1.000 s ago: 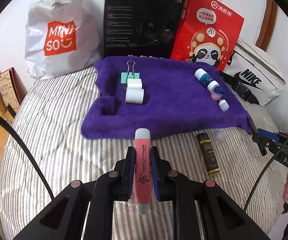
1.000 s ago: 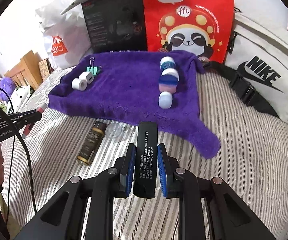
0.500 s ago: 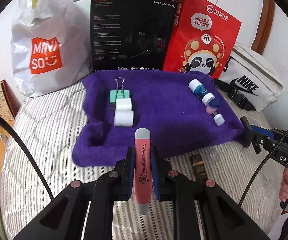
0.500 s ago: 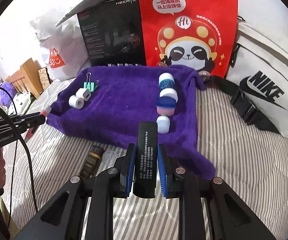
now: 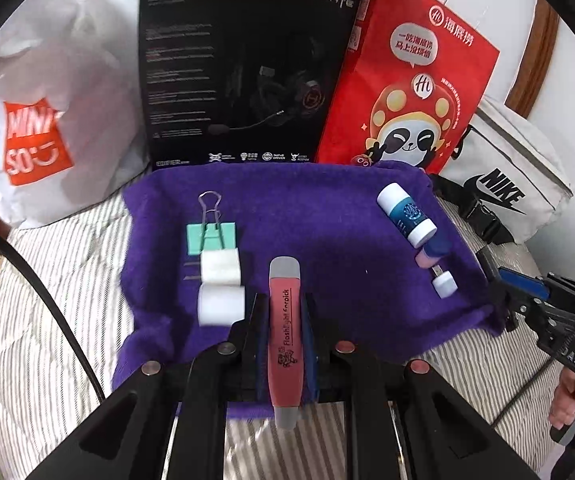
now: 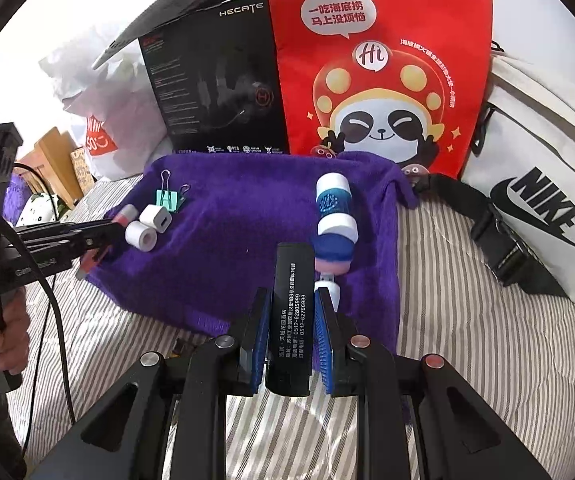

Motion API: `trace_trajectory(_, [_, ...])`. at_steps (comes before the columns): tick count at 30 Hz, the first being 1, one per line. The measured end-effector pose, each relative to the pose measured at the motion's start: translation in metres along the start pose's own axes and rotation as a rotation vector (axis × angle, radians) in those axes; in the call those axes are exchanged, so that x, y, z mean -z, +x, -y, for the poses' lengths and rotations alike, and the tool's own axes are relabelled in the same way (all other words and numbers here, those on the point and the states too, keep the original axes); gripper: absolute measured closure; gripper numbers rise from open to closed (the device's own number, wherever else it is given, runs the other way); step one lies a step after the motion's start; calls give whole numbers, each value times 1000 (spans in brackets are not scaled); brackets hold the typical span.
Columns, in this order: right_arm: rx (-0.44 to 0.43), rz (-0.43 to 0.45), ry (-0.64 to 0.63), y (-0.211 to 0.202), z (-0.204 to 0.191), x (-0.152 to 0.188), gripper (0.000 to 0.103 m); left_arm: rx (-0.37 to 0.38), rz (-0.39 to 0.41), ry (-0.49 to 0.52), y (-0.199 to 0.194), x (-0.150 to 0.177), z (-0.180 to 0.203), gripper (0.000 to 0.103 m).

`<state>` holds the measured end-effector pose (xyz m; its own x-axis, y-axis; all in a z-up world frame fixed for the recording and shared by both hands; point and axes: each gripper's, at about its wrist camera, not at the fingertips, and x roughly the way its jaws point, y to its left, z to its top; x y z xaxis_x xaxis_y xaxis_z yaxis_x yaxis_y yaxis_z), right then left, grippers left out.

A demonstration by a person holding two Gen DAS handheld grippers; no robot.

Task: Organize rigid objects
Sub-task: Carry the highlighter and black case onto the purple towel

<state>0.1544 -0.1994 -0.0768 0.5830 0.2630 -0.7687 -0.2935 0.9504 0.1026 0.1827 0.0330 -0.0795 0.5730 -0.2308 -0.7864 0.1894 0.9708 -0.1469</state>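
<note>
My left gripper (image 5: 283,316) is shut on a pink flashlight stick (image 5: 284,332) and holds it over the front of the purple towel (image 5: 319,220), just right of two white rolls (image 5: 220,284) and a green binder clip (image 5: 210,236). My right gripper (image 6: 290,312) is shut on a black flat box (image 6: 290,316), over the towel's (image 6: 239,248) front right edge, beside the blue-and-white tube (image 6: 332,198), a pink-and-blue cap (image 6: 333,256) and a small white USB piece (image 6: 329,290). The same row shows in the left wrist view (image 5: 407,216).
Behind the towel stand a black Hecate box (image 5: 243,76), a red panda bag (image 5: 411,92) and a white Miniso bag (image 5: 35,112). A white Nike bag (image 6: 543,184) with a black strap lies at the right. The bed has a striped cover (image 6: 487,340).
Both grippers have moved forward over the purple towel with their objects still held. The brown bottle on the striped cover has dropped out of sight under the grippers.
</note>
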Motion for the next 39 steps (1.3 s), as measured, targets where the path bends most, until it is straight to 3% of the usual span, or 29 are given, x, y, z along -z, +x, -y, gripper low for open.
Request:
trace_trajectory(12, [-1,-40,-4,32,-1,-9,81,26,-53,-11,46,-8,-4,88])
trace_trajectory(17, [-5,-57,-6,45,-3,-11,81,-5,-68,9,56,-3,-5,88])
trace_trajectory(22, [-10,-73,-10,57,-6,-14,81,-50,-79,34,60,2,-8,88])
trace_trajectory(39, [16,-125,-18,94,-8,-24,82,-24,-85,12,59,2,-13,87])
